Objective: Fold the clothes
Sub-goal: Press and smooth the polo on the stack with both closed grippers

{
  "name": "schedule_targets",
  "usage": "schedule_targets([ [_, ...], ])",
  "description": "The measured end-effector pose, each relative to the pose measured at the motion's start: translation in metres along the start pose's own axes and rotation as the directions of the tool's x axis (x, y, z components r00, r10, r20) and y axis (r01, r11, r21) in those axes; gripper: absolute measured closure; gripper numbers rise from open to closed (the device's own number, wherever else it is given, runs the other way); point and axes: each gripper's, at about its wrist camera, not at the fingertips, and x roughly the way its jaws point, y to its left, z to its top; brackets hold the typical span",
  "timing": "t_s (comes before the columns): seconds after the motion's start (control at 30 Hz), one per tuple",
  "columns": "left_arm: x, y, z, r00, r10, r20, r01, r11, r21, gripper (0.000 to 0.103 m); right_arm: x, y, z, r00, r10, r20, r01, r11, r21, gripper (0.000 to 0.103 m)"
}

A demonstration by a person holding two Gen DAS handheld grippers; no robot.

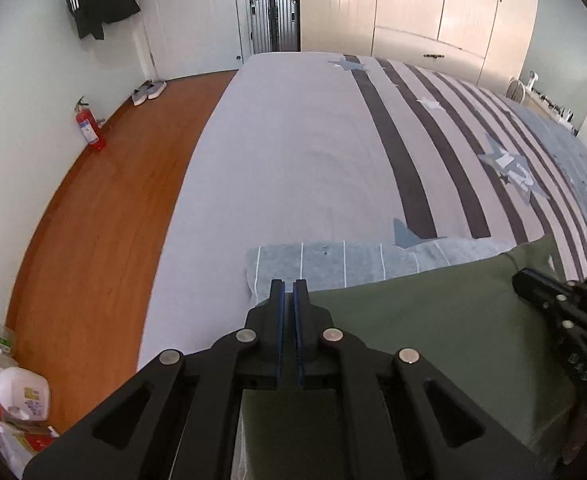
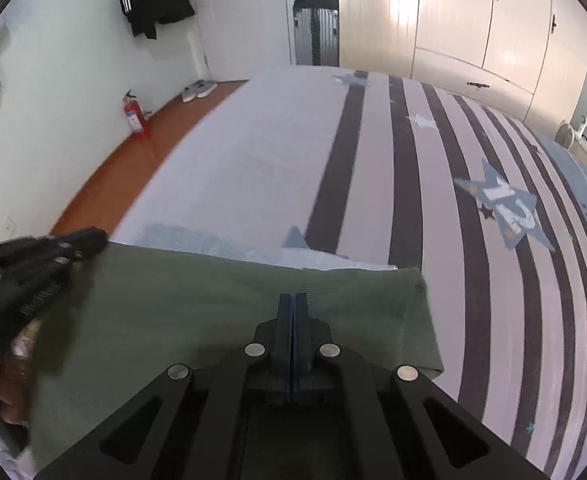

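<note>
Left gripper (image 1: 288, 285) is seen with its jaws nearly together, a thin gap between the blue pads, over the near-left edge of an olive-green garment (image 1: 433, 312); whether cloth is pinched cannot be told. Right gripper (image 2: 292, 298) is clenched, pads pressed flush, above the same garment's far hem. The garment is spread on the striped bedsheet (image 2: 413, 200), its long axis running left to right between the grippers. A hand (image 2: 1, 392) is shown only in the right wrist view.
</note>
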Motion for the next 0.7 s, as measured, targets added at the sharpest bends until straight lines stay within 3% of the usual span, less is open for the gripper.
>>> schedule_targets([
  [0.17, -0.017, 0.017, 0.000, 0.997, 0.074, 0.003, -0.074, 0.996, -0.053, 0.098, -0.009, -0.032, -0.002, 0.998, -0.055, 0.012, 0.054, 0.994, 0.095, 0.103],
  [0.23, -0.032, 0.030, -0.006, 0.998, 0.057, -0.015, -0.058, 0.993, -0.104, 0.098, -0.018, -0.057, 0.000, 0.998, -0.070, -0.002, 0.069, 0.982, 0.174, 0.102],
  [0.47, -0.100, 0.005, -0.056, 0.999, -0.046, 0.012, 0.046, 0.997, -0.063, 0.098, -0.087, -0.034, -0.037, 0.994, 0.097, 0.055, -0.103, 0.988, 0.112, 0.101],
  [0.57, -0.088, -0.008, -0.076, 0.999, -0.045, -0.028, 0.044, 0.998, -0.040, 0.098, -0.098, -0.015, -0.056, 0.987, 0.154, 0.038, -0.156, 0.985, 0.067, 0.101],
  [0.7, -0.068, 0.008, -0.087, 0.997, 0.013, -0.071, -0.020, 0.995, -0.097, 0.098, -0.098, -0.027, -0.070, 0.993, 0.119, 0.002, -0.119, 0.988, 0.097, 0.103],
])
